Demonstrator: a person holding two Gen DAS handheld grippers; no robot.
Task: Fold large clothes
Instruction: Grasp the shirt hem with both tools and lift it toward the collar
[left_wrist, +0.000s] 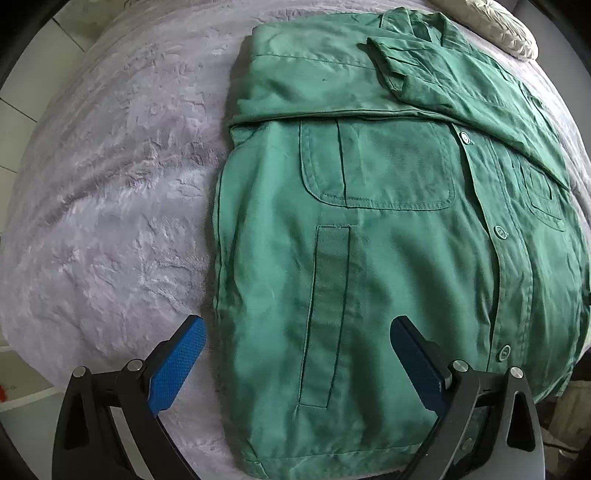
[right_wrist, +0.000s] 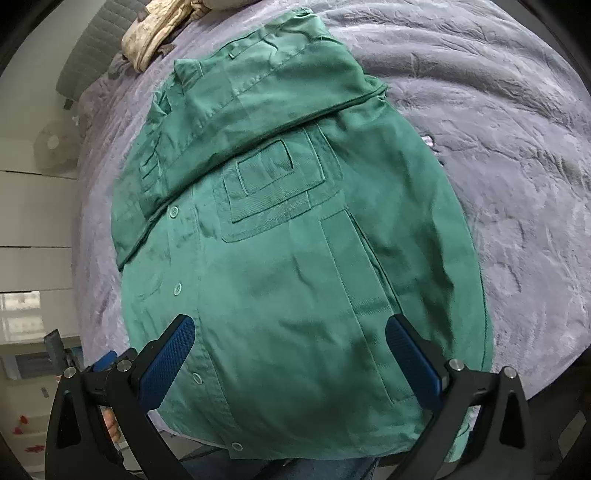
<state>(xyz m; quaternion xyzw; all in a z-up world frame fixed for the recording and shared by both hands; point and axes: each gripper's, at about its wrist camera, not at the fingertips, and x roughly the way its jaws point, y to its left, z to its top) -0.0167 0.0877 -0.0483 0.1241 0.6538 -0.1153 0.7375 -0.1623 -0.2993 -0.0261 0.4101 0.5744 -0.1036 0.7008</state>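
Left wrist view looks straight down on a big green cotton work jacket lying flat, front up and buttoned, on a bed with a fuzzy grey-purple blanket, and both sleeves are already laid across the chest, likely so the sides make neat straight edges. Both the left tongs and the right tongs are spread wide and hold nothing, hanging over the hem end, maybe ready to pinch it and fold it up.
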